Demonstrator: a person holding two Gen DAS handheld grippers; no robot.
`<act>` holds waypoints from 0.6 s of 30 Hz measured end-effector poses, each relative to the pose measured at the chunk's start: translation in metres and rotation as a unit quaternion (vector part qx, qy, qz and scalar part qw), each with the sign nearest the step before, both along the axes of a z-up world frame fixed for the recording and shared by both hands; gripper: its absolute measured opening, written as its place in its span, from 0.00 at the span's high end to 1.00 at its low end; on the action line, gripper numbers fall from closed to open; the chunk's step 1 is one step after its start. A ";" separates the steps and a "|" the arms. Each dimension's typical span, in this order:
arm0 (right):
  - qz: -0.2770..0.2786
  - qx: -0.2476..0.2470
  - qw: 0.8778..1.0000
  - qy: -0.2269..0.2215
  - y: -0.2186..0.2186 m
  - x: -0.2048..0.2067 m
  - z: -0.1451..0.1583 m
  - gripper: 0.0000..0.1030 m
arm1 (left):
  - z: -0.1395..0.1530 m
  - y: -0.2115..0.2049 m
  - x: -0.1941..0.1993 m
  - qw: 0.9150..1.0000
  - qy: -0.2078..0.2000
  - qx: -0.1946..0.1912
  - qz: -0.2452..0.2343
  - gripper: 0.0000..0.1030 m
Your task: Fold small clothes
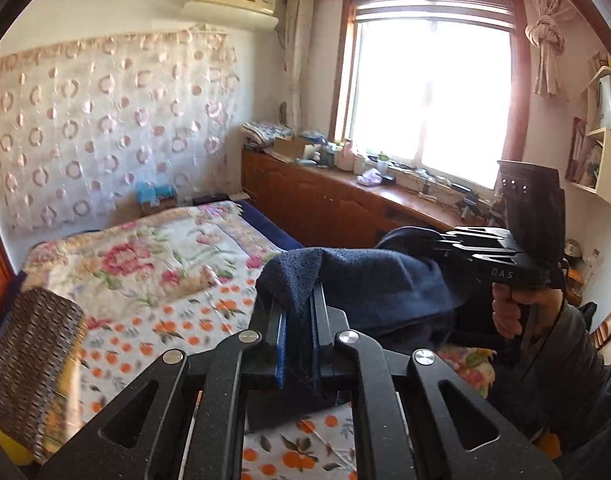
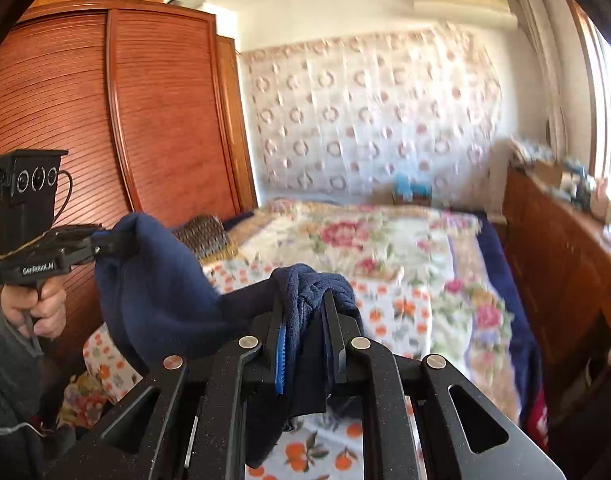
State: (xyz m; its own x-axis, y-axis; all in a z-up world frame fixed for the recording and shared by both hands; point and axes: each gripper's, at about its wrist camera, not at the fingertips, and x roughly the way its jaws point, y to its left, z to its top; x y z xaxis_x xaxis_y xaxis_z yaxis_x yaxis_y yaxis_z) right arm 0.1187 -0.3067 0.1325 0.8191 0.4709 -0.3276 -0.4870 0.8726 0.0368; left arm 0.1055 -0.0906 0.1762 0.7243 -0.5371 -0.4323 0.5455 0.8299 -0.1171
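A dark navy fleece garment (image 1: pixel 365 280) hangs in the air between both grippers, above the flowered bed (image 1: pixel 145 264). My left gripper (image 1: pixel 297 300) is shut on one edge of it, and the cloth drapes over the fingertips. In the left wrist view, my right gripper (image 1: pixel 445 240) holds the other end at the right, with a person's hand (image 1: pixel 505 312) on its handle. In the right wrist view, my right gripper (image 2: pixel 305 300) is shut on a bunched fold of the garment (image 2: pixel 157 288). The left gripper (image 2: pixel 105 246) pinches the far end at the left.
The bed's flowered and orange-print covers (image 2: pixel 385 248) lie below. A woven pillow (image 1: pixel 29 352) sits at the bed's left side. A wooden wardrobe (image 2: pixel 105 120) stands to the left, and a cluttered wooden cabinet (image 1: pixel 325 200) runs under the bright window (image 1: pixel 433 92).
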 end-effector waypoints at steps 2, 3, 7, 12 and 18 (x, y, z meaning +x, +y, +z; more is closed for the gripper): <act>0.002 -0.003 1.000 -0.001 0.004 0.006 0.011 0.87 | 0.006 0.007 0.011 1.000 0.004 0.000 0.010 0.90; 0.002 -0.007 1.000 -0.001 0.008 0.013 0.015 0.87 | 0.007 0.012 0.020 1.000 0.007 0.002 0.019 0.90; -0.006 -0.013 1.000 -0.006 0.024 0.045 0.025 0.87 | 0.016 0.025 0.046 0.999 0.002 0.014 0.052 0.90; -0.012 0.001 1.000 -0.026 0.039 0.051 0.021 0.87 | 0.014 0.034 0.038 0.997 -0.004 0.033 0.063 0.90; 0.018 -0.043 0.997 0.060 0.050 0.042 -0.062 0.87 | -0.083 0.042 0.008 0.994 0.075 0.065 0.038 0.90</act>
State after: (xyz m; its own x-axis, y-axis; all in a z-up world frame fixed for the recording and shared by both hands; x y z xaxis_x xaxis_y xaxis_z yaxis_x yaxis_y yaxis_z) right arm 0.1603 -0.2562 0.0702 0.7542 0.4657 -0.4630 -0.5152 0.8568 0.0225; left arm 0.1134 -0.0488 0.0933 0.6834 -0.4158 -0.6001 0.4648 0.8817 -0.0816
